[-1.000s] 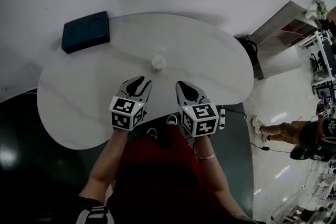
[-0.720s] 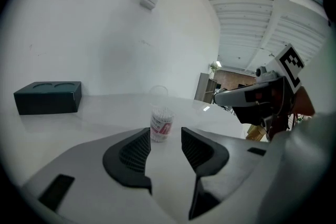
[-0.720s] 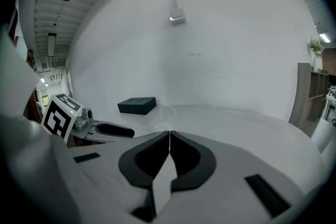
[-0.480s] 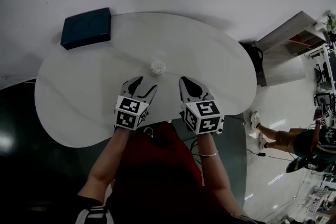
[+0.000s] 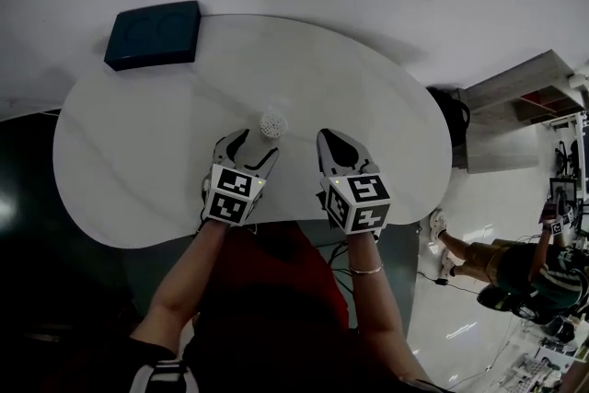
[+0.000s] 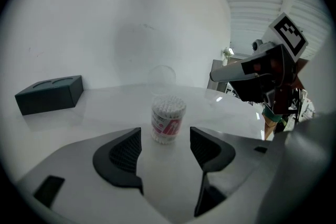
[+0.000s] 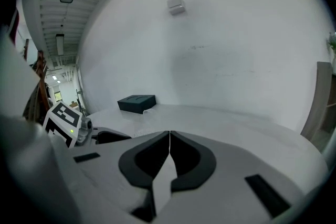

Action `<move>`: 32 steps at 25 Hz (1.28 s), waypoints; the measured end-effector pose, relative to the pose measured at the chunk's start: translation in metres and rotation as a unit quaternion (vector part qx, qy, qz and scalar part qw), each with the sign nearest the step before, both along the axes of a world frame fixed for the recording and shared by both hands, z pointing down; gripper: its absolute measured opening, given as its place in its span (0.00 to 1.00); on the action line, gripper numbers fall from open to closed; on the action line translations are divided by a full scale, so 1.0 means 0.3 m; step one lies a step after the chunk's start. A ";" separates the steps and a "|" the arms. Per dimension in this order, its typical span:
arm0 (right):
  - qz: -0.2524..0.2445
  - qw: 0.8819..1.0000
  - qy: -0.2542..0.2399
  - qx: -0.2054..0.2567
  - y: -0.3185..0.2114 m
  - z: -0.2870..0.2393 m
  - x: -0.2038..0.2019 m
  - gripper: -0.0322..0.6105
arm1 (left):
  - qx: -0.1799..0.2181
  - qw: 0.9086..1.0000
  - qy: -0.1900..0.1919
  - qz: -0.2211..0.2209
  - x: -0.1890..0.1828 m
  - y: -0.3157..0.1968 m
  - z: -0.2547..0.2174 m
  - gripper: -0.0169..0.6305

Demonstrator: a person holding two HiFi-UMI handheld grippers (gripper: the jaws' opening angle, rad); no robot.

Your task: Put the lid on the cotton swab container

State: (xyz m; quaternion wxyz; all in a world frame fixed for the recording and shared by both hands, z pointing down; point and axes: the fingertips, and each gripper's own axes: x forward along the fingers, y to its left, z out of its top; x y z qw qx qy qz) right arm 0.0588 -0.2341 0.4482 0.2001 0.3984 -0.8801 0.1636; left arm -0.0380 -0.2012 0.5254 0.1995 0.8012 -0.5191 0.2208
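The cotton swab container (image 5: 273, 122), a small clear tub full of white swabs with a red-and-white label, stands uncovered near the middle of the white table (image 5: 129, 152). In the left gripper view the container (image 6: 168, 119) is just past the fingertips. A faint clear round shape (image 6: 161, 76) behind it may be the lid. My left gripper (image 5: 256, 147) (image 6: 165, 134) has its jaws opening, with nothing between them. To its right, my right gripper (image 5: 337, 143) (image 7: 169, 136) is shut and empty, its pads meeting.
A dark blue box (image 5: 152, 34) (image 6: 50, 93) (image 7: 136, 103) lies at the table's far left edge. A white wall rises behind the table. A shelf unit (image 5: 525, 92) and a person (image 5: 511, 262) are off to the right on the floor.
The left gripper's jaws have spread from nearly closed to wide apart. Both grippers have crept slightly toward the container.
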 end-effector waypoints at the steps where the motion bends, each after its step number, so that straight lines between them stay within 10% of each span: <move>1: -0.006 1.000 0.001 -0.001 -0.012 0.003 -0.003 0.07 | -0.001 1.000 -0.001 -0.003 0.003 -0.007 0.005 0.44; 32: -0.152 0.988 0.026 0.024 -0.258 -0.013 -0.176 0.07 | 0.024 1.000 -0.010 -0.013 0.064 -0.123 0.026 0.44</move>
